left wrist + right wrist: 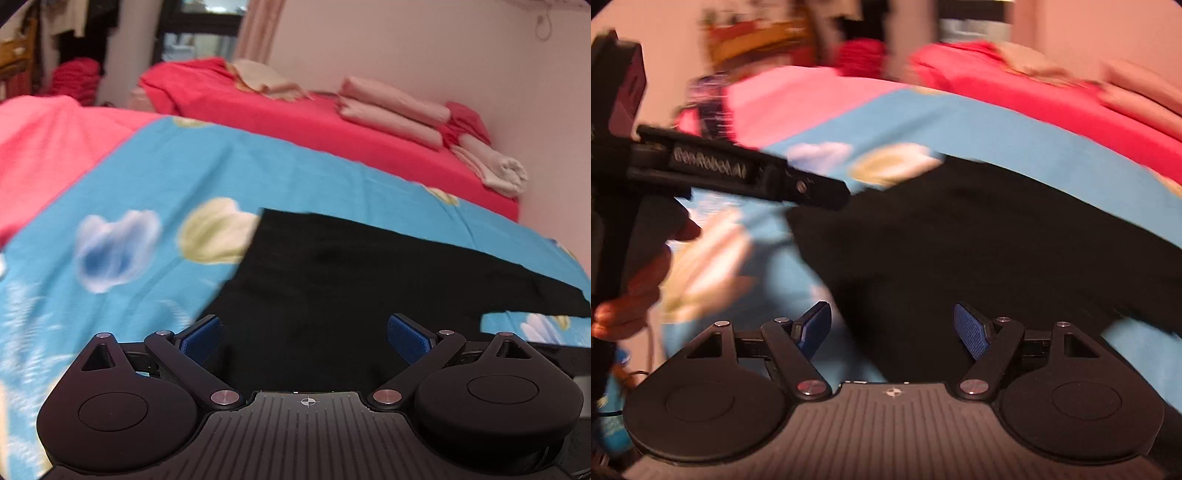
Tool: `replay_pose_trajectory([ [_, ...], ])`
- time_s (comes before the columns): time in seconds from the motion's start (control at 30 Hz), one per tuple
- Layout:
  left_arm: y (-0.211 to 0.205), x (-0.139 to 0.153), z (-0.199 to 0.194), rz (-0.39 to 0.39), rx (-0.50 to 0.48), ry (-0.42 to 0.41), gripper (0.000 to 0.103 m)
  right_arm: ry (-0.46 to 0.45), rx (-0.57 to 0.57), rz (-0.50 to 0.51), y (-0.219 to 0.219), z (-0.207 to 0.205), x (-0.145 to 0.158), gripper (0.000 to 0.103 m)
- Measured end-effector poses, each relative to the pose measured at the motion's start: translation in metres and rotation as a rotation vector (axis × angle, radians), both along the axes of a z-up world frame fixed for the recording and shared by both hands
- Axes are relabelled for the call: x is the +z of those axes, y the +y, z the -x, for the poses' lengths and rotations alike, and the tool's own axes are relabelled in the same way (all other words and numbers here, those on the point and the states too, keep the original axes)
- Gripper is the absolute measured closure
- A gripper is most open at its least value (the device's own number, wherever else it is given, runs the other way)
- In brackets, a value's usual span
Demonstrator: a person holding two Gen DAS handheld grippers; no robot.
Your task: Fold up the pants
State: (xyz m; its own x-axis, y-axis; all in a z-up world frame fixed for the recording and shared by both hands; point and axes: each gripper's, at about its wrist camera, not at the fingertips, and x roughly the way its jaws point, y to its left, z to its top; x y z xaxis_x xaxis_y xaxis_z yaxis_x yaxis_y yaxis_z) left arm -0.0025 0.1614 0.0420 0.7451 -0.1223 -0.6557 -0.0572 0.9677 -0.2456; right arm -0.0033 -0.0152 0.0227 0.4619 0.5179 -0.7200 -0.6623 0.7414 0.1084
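A light-blue bedsheet printed with pale flowers [155, 177] was seen spread beneath and beyond both tools, and on it the flat black cloth pants [332, 280] were laid just ahead of the fingertips, reaching away to the right. The left gripper [304, 338] was held with its blue-padded jaws wide apart and nothing between them. The right gripper [894, 330] was likewise spread over the dark fabric without pressing it, the left tool's black body being seen up to its left.
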Motion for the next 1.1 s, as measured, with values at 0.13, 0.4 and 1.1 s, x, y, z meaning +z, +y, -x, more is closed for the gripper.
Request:
replay_pose_trajectory([
  [0.13,-0.026,-0.039,-0.044,-0.033,-0.073,0.130,0.000,0.106,0.022,0.015,-0.020,0.009,-0.012,0.031],
  [0.4,-0.034,-0.063,-0.038,-0.183,-0.089,0.106,0.000,-0.006,0.044,0.022,-0.061,0.024,-0.005,0.026],
  [1.1,-0.035,-0.006,-0.075,-0.196,-0.031,0.067,0.000,-0.082,-0.077,-0.131,-0.156,-0.051,0.051,0.048],
])
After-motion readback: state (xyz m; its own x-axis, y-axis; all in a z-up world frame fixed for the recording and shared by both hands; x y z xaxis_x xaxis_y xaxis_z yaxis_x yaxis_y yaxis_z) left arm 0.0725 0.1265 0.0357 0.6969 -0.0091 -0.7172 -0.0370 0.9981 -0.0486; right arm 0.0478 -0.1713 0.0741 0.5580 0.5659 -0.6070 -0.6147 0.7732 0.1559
